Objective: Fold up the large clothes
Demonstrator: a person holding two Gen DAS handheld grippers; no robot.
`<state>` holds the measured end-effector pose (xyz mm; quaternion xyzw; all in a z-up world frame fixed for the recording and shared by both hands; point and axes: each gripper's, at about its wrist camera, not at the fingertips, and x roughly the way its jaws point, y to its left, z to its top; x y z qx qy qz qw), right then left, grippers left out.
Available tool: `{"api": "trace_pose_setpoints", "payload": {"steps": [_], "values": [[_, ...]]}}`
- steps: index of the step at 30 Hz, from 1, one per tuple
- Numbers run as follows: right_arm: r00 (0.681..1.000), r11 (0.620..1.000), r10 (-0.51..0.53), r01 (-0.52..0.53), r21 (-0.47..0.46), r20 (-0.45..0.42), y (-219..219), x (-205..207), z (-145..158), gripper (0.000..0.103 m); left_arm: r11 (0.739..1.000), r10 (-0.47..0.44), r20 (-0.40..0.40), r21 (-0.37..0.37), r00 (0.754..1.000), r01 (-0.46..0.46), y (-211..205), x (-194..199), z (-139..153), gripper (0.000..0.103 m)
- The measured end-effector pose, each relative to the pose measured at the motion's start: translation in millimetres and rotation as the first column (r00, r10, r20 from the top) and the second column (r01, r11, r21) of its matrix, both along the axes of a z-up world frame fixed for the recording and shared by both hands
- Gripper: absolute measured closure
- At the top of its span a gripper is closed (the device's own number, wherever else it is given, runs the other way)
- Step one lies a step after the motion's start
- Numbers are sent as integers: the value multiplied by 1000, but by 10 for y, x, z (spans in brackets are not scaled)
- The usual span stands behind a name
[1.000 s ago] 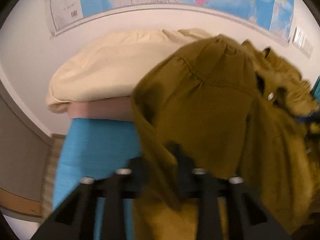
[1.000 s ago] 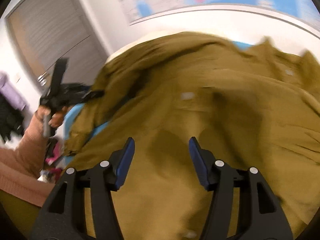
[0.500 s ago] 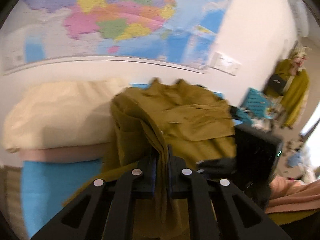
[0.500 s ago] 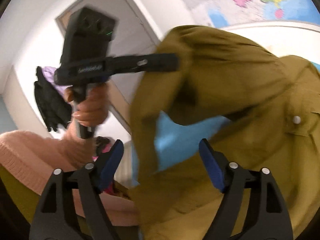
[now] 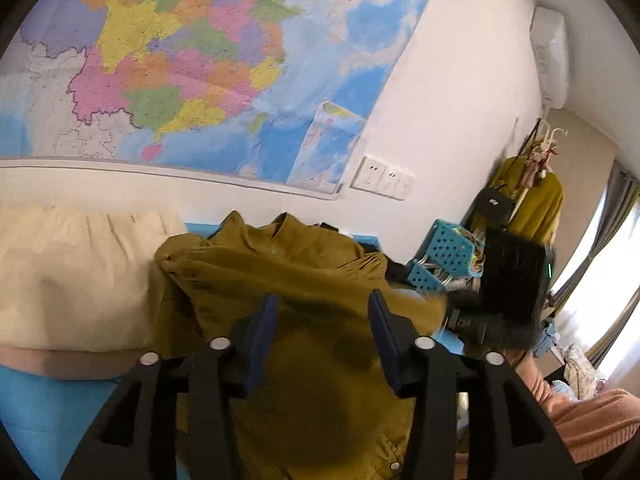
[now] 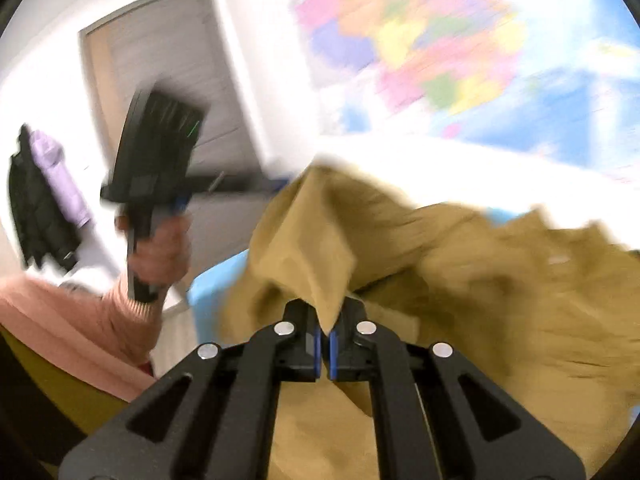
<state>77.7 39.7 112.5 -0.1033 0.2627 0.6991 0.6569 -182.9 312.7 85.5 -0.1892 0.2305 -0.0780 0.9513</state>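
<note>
- While the right gripper [image 6: 325, 344] has its blue pads pressed together on a raised fold of the olive shirt [image 6: 460, 280], the rest of the garment spills ahead and to its right over the blue bed cover [image 6: 212, 280].
- Left gripper [image 5: 322, 324] is spread wide with nothing between its fingers; the shirt [image 5: 288, 280] lies heaped just below and ahead of it, beside the cream pillow [image 5: 72, 280] to its left.
- Judged next: bring the left down onto an opposite edge, collar or hem, and pinch only one layer.
- Lift both evenly so the cloth hangs flat before laying it down.
- Risk: the right view is blurred, so how deep the pinch sits is unclear; a shallow bite could slip.
</note>
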Motion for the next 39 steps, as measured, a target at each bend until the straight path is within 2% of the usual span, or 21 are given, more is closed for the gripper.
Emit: {"api": "trace_pose_setpoints", "payload": {"steps": [2,5,8,10,12,13,14,15,18,21,23,25,26,27,28,29,31,32,34,36,39], "values": [[988,990,-129,134,-52,90,-168,247,102,100,999,30,-24,18,999,-29,25,62,-112,55],[967,959,-228,243,-148,111,-305,564,42,100,985,131,-117,124,984,-116,30,267,-397,55],[941,900,-318,337,-275,114,-337,865,-315,95,966,199,-238,211,951,-149,3,536,-775,56],[922,855,-363,387,-344,134,-344,1020,-618,87,959,214,-295,243,931,-143,-19,678,-966,56],[909,827,-409,409,-385,86,-374,1173,-868,75,951,224,-322,277,920,-134,-48,806,-1068,56],[899,823,-432,423,-379,64,-434,1236,-960,68,948,225,-329,293,917,-127,-60,873,-1092,56],[893,822,-447,434,-369,54,-522,1227,-1052,50,942,235,-326,310,915,-132,-67,936,-1090,56],[886,825,-462,446,-347,40,-597,1242,-1076,39,937,240,-321,322,916,-132,-58,981,-1079,56],[884,852,-467,447,-272,-10,-825,1211,-1077,33,937,224,-297,328,928,-121,-87,1144,-977,56],[903,883,-430,420,-208,-2,-977,1100,-1120,28,943,180,-273,323,945,-86,-156,1374,-883,56],[905,879,-424,422,-223,39,-953,1099,-1205,28,959,126,-282,278,951,-44,-182,1555,-876,56],[898,863,-435,436,-254,62,-837,1152,-1306,30,973,114,-328,226,938,-39,-169,1793,-952,57],[898,863,-437,436,-255,58,-791,1173,-1332,43,977,123,-354,205,927,-52,-134,1925,-998,59],[907,873,-422,413,-258,23,-792,1191,-1351,64,977,137,-363,205,922,-65,-126,1986,-1019,63],[919,893,-390,364,-263,-52,-762,1247,-1328,77,973,163,-367,212,916,-88,-108,2041,-1035,65],[921,900,-381,349,-260,-82,-763,1275,-1292,91,968,191,-365,224,911,-113,-85,2082,-1039,66],[922,911,-367,329,-249,-125,-814,1342,-1109,94,962,232,-371,225,899,-155,-4,2160,-1036,66],[922,920,-355,316,-232,-153,-889,1398,-957,94,949,276,-368,250,888,-191,34,2195,-1023,66],[920,930,-339,296,-219,-196,-1005,1511,-738,94,939,305,-366,272,879,-212,72,2245,-994,67],[908,911,-382,338,-235,-174,-1101,1690,-552,94,923,338,-355,307,872,-233,90,2324,-987,68],[866,849,-476,406,-338,-156,-1099,2015,-607,90,898,383,-349,357,856,-257,121,2436,-998,72]]}}
